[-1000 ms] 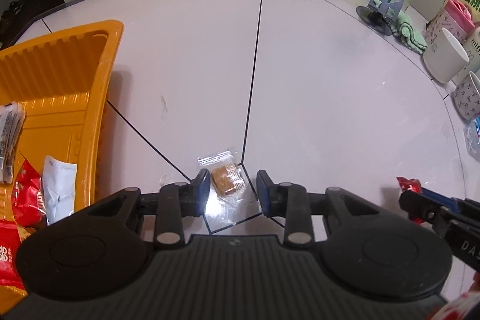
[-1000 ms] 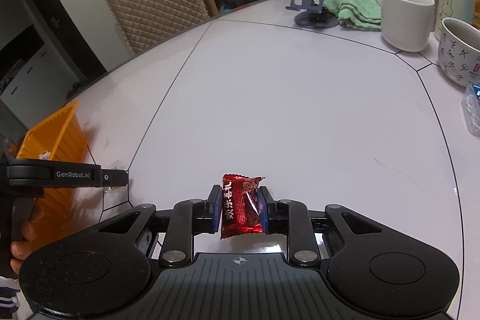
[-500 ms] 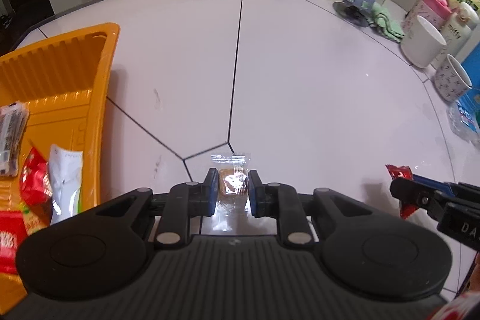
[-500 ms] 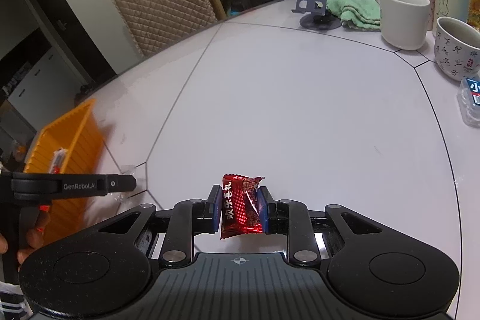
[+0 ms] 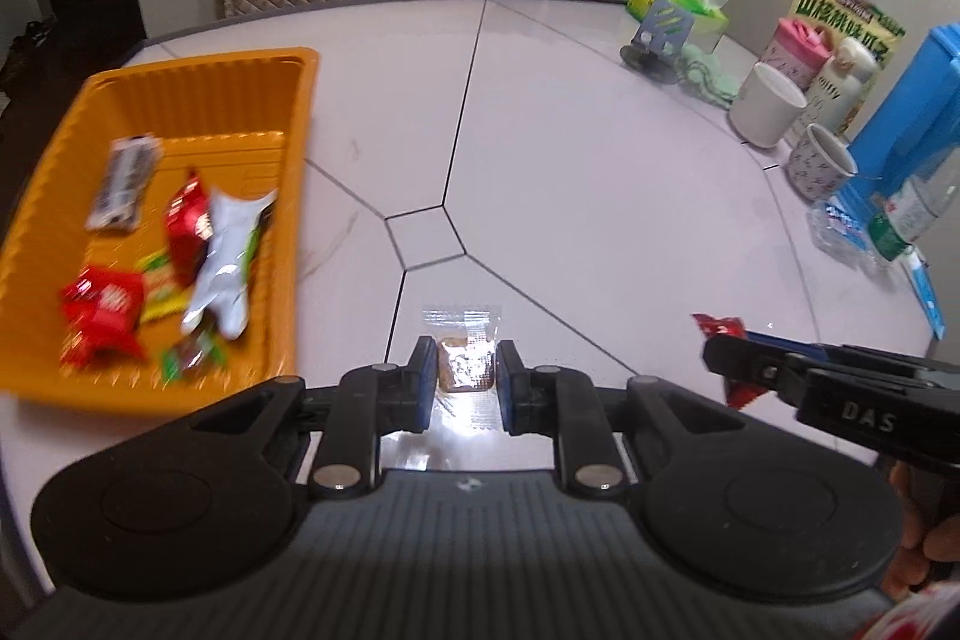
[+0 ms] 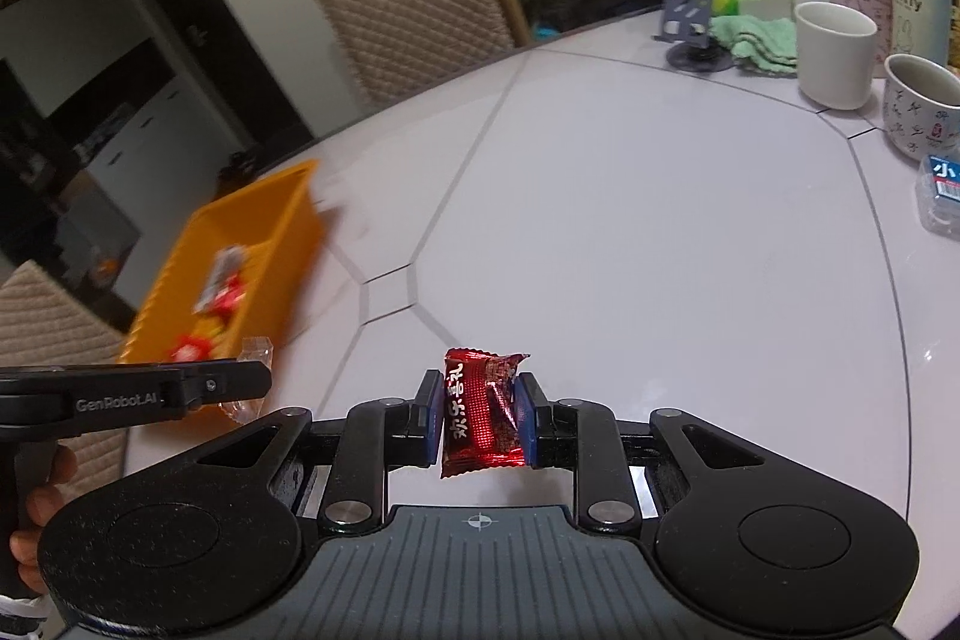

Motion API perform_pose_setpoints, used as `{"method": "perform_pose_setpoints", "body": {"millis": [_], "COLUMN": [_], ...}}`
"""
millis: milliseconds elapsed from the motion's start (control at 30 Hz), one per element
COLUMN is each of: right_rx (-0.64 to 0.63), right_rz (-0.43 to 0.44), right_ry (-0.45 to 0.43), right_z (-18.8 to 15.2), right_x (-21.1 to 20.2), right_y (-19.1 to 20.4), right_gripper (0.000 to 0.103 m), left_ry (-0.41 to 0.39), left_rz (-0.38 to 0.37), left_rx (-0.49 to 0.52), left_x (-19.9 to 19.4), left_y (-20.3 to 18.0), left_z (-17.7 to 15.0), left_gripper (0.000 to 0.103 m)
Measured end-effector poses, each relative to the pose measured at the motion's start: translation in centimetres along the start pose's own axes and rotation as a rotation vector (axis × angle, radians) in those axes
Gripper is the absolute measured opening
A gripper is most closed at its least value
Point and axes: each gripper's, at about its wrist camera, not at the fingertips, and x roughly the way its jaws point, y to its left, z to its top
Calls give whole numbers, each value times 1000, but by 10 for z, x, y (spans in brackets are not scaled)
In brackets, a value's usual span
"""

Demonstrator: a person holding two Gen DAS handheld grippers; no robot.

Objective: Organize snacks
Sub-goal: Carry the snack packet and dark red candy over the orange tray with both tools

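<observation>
Now, snacks [image 5: 467, 365] in both claws

Both the left gripper [image 5: 462, 379] and the right gripper [image 6: 480, 415] point steeply downward, jaws clamped together.

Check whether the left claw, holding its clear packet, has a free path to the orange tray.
Probably yes. The left claw is shut on the clear packet, the orange tray sits open-topped just to its left, and only bare table lies between them.
</observation>
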Motion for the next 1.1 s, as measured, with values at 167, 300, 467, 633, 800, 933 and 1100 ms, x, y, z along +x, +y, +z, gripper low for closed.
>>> {"method": "perform_pose_setpoints", "body": {"millis": [167, 300, 467, 633, 800, 933, 1100], "right_rx": [-44, -79, -112, -145, -155, -126, -97], "right_rz": [67, 125, 180, 214, 221, 198, 157], "right_ry": [24, 48, 59, 58, 39, 15, -16], "right_z": [-19, -33, -42, -43, -35, -25, -8], "right_x": [-18, -24, -26, -17, 3, 24, 55], "right_y": [24, 45, 72, 103, 136, 163, 195], "right_gripper": [25, 25, 25, 25, 25, 25, 25], "left_ry": [-31, -52, -82, -107, -135, -141, -139], "left_rz": [24, 55, 81, 91, 83, 54, 22], "left_rx": [-37, -68, -100, -127, -122, -96, -47], "left_x": [-45, -74, -100, -115, -120, -116, -98], "left_y": [4, 12, 27, 51, 82, 112, 148], "left_z": [-28, -46, -58, -61, -50, -30, 2], "left_gripper": [18, 18, 18, 18, 18, 18, 18]}}
